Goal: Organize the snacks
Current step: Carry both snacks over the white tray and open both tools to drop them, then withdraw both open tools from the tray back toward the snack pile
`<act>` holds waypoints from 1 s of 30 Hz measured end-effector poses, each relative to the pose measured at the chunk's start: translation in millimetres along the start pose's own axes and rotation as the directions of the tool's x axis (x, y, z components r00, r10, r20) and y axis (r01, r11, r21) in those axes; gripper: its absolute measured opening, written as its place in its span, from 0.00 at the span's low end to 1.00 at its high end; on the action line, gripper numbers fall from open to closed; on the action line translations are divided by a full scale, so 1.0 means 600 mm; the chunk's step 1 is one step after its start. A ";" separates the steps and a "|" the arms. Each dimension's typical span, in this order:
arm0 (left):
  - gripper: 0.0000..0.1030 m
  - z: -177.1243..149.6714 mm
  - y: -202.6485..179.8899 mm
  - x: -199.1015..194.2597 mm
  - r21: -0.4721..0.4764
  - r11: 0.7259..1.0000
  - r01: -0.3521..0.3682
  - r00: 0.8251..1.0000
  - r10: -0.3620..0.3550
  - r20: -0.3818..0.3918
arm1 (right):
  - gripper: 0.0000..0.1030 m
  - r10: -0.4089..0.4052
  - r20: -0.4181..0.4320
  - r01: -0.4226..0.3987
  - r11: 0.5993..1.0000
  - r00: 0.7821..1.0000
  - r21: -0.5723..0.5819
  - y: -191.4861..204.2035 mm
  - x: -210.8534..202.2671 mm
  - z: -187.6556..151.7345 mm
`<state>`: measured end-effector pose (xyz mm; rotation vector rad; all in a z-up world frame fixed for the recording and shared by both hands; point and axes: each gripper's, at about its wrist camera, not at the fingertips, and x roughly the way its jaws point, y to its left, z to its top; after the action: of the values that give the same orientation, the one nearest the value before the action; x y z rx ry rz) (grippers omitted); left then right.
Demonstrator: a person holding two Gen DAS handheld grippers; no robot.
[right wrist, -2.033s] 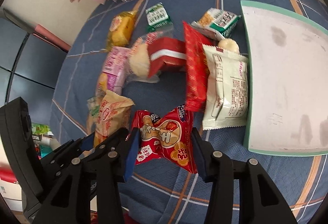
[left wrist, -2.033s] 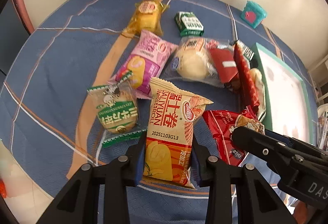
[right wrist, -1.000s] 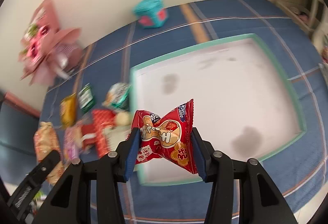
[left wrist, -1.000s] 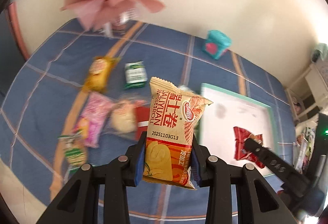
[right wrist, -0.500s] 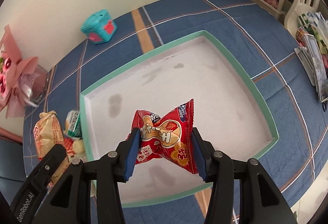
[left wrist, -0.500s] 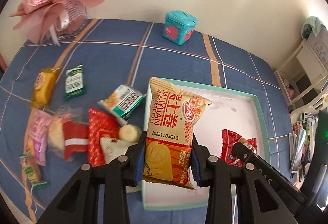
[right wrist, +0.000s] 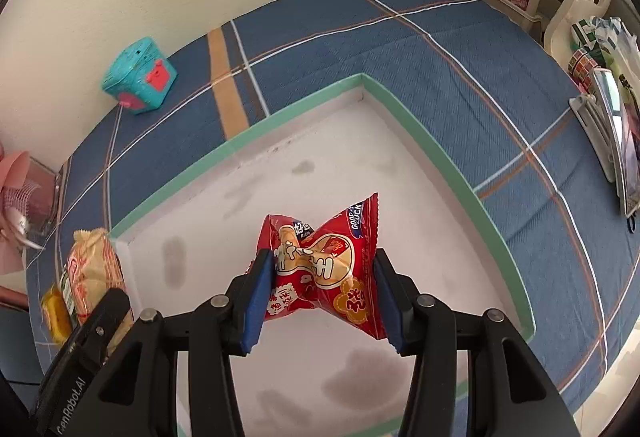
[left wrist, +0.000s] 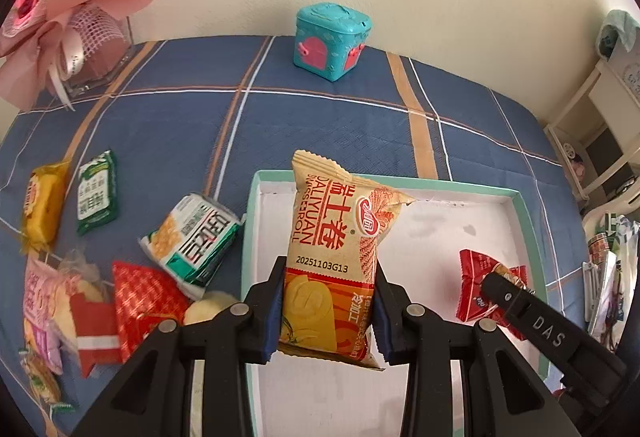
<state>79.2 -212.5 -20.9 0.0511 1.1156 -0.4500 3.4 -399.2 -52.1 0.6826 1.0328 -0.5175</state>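
A green-rimmed white tray (right wrist: pixel 460 173) is hung over by both grippers, seemingly for loading: the orange Swiss-roll packet (left wrist: pixel 336 257) is clamped upright by the left gripper (left wrist: pixel 329 311), the crumpled red snack packet (right wrist: pixel 324 269) pinched by the right gripper (right wrist: pixel 320 297). Only the left view shows the loose snacks (left wrist: pixel 192 237) left on the blue cloth (left wrist: pixel 320 125).

A blue plaid-covered surface (left wrist: pixel 328 125) carries a mint-rimmed white tray (left wrist: pixel 532 233), a teal toy box (left wrist: pixel 332 41), a vase (left wrist: pixel 96 57) and scattered snack packets (left wrist: pixel 192 237).
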 end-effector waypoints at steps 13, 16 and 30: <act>0.40 0.017 -0.017 0.047 0.033 0.999 -0.010 1.000 0.010 -0.023 | 0.53 -0.030 0.047 0.030 1.000 0.998 -0.007 -0.005 0.030 0.029; 0.57 0.018 -0.019 0.047 0.037 0.999 -0.004 1.000 0.005 -0.020 | 0.57 -0.035 0.032 0.035 0.999 0.999 -0.018 -0.003 0.036 0.031; 0.96 0.027 -0.010 0.010 0.016 0.998 -0.064 0.998 0.064 0.012 | 0.76 -0.044 0.031 0.045 0.998 0.999 -0.048 0.003 0.024 0.029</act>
<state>93.2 -224.0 -17.9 0.0986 1.0959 -0.4017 21.2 -411.7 -58.4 0.6077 1.0308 -0.5379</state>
